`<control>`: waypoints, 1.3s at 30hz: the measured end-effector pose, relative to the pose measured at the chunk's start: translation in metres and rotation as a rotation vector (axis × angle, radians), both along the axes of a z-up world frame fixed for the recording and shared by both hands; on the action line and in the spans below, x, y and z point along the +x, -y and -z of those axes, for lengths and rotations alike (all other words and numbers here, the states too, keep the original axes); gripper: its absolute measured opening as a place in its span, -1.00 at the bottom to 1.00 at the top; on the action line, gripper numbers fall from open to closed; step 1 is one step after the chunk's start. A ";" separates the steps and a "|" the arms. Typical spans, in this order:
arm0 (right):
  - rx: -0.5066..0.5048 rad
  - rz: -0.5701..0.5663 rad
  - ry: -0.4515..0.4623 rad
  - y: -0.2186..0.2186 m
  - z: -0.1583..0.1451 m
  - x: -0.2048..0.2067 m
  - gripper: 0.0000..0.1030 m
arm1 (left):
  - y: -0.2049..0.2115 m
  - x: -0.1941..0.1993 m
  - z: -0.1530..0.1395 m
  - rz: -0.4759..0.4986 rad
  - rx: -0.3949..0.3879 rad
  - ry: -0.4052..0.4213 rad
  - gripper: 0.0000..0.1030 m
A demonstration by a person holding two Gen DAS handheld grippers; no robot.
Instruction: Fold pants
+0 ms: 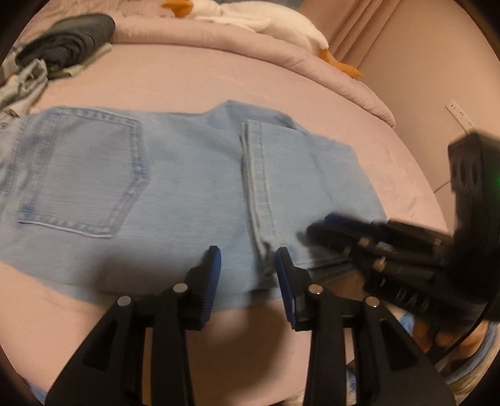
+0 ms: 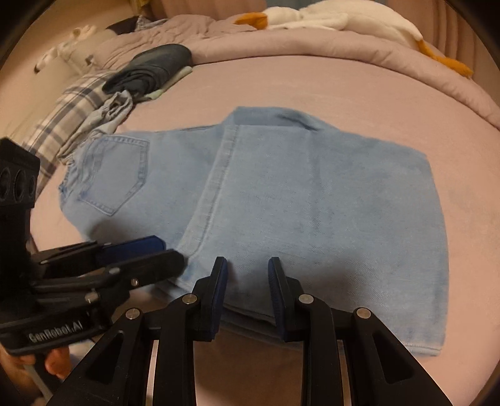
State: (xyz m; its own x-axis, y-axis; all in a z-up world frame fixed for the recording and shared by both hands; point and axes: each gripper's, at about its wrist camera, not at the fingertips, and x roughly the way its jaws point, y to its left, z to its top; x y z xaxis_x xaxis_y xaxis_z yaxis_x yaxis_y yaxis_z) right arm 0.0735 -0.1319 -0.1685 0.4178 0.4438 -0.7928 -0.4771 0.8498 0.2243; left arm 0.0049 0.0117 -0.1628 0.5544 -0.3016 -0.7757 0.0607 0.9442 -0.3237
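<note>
Light blue jeans lie folded flat on the pink bed, back pocket to the left, a leg hem laid across the middle. My left gripper hovers at the jeans' near edge, jaws open, with the hem's end between the fingers and unpressed. In the right wrist view the jeans spread ahead, and my right gripper stands open over their near folded edge, the cloth lying flat between the fingers. The two grippers sit side by side: the right gripper comes in from the right, the left gripper from the left.
A dark folded garment and plaid and grey clothes pile up at the far left of the bed. A rolled pink duvet with a white and orange plush toy borders the far side. A wall socket shows at right.
</note>
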 end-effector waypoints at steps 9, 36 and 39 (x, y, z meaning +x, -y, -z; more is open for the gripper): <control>-0.023 -0.027 0.004 -0.025 0.006 0.007 -0.48 | -0.023 -0.013 -0.003 -0.074 0.064 0.034 -0.29; -0.041 -0.037 0.053 -0.058 -0.014 0.007 -0.49 | -0.182 -0.059 0.032 -0.511 -0.539 -0.047 0.09; -0.033 -0.033 0.050 -0.053 -0.014 0.006 -0.49 | -0.188 -0.054 0.036 -0.530 -0.591 -0.053 0.09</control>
State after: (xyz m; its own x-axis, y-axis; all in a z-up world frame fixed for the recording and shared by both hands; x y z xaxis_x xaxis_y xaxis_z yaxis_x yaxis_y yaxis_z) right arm 0.0796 -0.0790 -0.1542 0.4426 0.4317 -0.7860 -0.5148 0.8400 0.1715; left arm -0.0491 0.1996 -0.1984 0.7064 -0.3779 -0.5985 -0.3777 0.5139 -0.7703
